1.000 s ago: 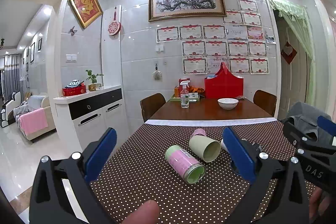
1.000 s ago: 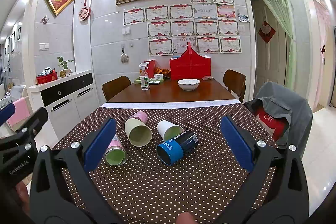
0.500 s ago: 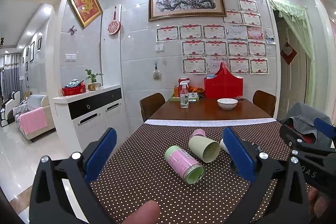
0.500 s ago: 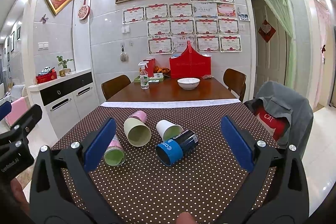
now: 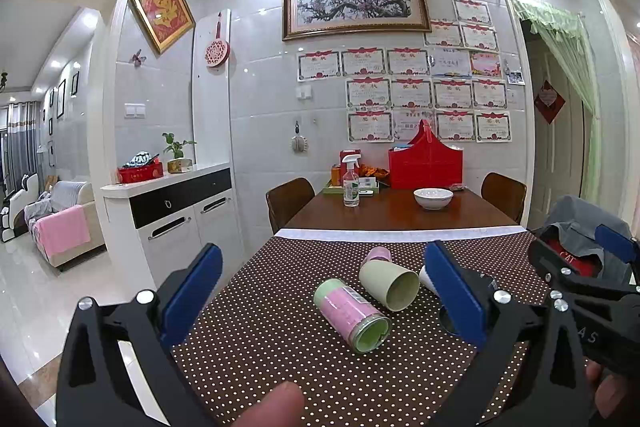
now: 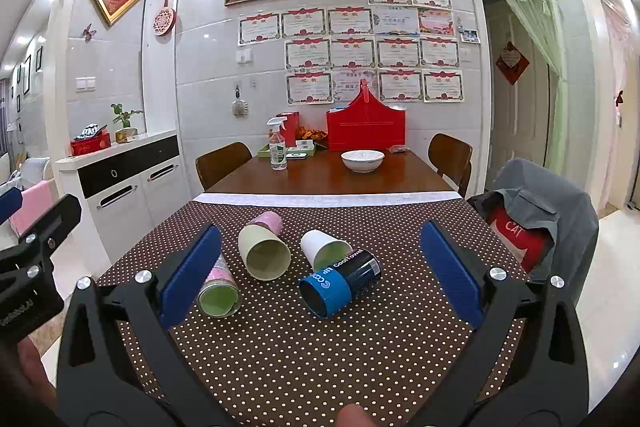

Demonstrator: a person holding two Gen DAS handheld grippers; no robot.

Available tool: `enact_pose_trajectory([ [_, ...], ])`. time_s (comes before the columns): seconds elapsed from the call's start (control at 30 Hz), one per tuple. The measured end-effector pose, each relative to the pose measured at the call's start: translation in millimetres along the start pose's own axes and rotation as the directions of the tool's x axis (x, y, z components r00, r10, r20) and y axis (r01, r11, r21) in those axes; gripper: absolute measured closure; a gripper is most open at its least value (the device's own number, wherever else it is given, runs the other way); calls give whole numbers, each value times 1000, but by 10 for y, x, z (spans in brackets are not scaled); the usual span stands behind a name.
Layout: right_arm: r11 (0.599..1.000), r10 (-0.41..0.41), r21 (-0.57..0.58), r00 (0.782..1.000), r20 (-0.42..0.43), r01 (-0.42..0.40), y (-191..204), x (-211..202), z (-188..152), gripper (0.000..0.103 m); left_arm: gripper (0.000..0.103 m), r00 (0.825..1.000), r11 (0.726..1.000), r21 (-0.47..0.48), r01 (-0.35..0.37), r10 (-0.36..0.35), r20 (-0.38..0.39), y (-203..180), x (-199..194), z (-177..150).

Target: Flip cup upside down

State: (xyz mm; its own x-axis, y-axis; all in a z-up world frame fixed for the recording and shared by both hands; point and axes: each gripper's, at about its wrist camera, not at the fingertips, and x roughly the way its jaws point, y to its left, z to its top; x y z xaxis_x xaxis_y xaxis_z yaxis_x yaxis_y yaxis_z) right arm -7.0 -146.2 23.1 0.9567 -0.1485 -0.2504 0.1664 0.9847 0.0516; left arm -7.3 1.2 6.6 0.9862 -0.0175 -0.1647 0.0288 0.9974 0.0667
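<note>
Several cups lie on their sides on the brown dotted tablecloth (image 6: pixel 304 339). A blue and black cup (image 6: pixel 340 281) lies nearest my right gripper (image 6: pixel 320 275), mouth toward me. Behind it lie a white cup (image 6: pixel 324 247), a pale green cup (image 6: pixel 262 253) and a small pink cup (image 6: pixel 268 221). A pink-labelled cup with a green inside (image 6: pixel 220 291) lies at the left. In the left wrist view this pink cup (image 5: pixel 352 315) lies between the open jaws of my left gripper (image 5: pixel 324 295), with the pale green cup (image 5: pixel 390 285) behind. Both grippers are open and empty, short of the cups.
Beyond the cloth the wooden table (image 6: pixel 328 179) carries a white bowl (image 6: pixel 362 159), a spray bottle (image 6: pixel 277 145) and a red box (image 6: pixel 366 129). Chairs stand at both far corners; a chair with a grey jacket (image 6: pixel 536 211) is at the right. A white sideboard (image 6: pixel 120 179) stands left.
Both grippers have crept slightly forward toward the cups. The cups have not moved and both jaws stay open.
</note>
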Motion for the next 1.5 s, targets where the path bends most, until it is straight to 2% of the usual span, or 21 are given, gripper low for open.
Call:
enact_pose_trajectory([
  [0.33, 1000, 3, -14, 1000, -15, -3, 0, 109, -8, 6, 4, 999, 999, 15, 29, -29, -31, -84, 186, 39],
  [0.53, 1000, 9, -27, 999, -46, -10, -64, 368, 0, 6, 4, 996, 998, 52, 40, -35, -88, -147, 606, 101],
  [0.63, 1000, 6, -26, 996, -87, -8, -131, 607, -24, 6, 4, 988, 996, 64, 59, -49, -147, -181, 935, 123],
  [0.77, 1000, 4, -28, 991, -137, -8, -180, 896, -50, 6, 4, 969, 993, 85, 76, -53, -243, -255, 1433, 138],
  [0.83, 1000, 8, -21, 986, -165, -12, -212, 1036, -45, 6, 4, 952, 991, 85, 100, -70, -296, -282, 1667, 143],
  [0.97, 1000, 10, -3, 974, -227, -11, -302, 1393, 25, 6, 4, 896, 985, 66, 161, -118, -427, -367, 2199, 108],
  [1.03, 1000, 15, 4, 969, -245, -15, -343, 1521, 41, 6, 4, 859, 980, 55, 189, -138, -494, -435, 2497, 81],
  [1.13, 1000, 16, -4, 957, -291, -18, -391, 1794, 31, 6, 4, 820, 975, 51, 215, -152, -551, -540, 2852, 31],
  [1.17, 1000, 17, -7, 953, -303, -20, -397, 1861, 20, 6, 4, 792, 973, 47, 227, -157, -590, -595, 3047, -6],
  [1.23, 1000, 21, -14, 945, -327, -27, -409, 2001, 0, 6, 4, 751, 969, 34, 245, -167, -639, -655, 3282, -57],
  [1.27, 999, 26, -17, 940, -339, -34, -424, 2087, -6, 6, 4, 716, 967, 19, 255, -176, -676, -697, 3471, -107],
  [1.33, 999, 34, -15, 935, -354, -42, -434, 2207, 0, 6, 4, 664, 966, 4, 257, -174, -727, -747, 3743, -189],
  [1.43, 998, 46, -13, 929, -368, -54, -437, 2325, -30, 6, 4, 571, 965, -25, 262, -176, -802, -830, 4206, -329],
  [1.5, 998, 50, -8, 925, -377, -57, -463, 2401, -52, 6, 4, 527, 961, -41, 274, -185, -830, -874, 4389, -400],
])
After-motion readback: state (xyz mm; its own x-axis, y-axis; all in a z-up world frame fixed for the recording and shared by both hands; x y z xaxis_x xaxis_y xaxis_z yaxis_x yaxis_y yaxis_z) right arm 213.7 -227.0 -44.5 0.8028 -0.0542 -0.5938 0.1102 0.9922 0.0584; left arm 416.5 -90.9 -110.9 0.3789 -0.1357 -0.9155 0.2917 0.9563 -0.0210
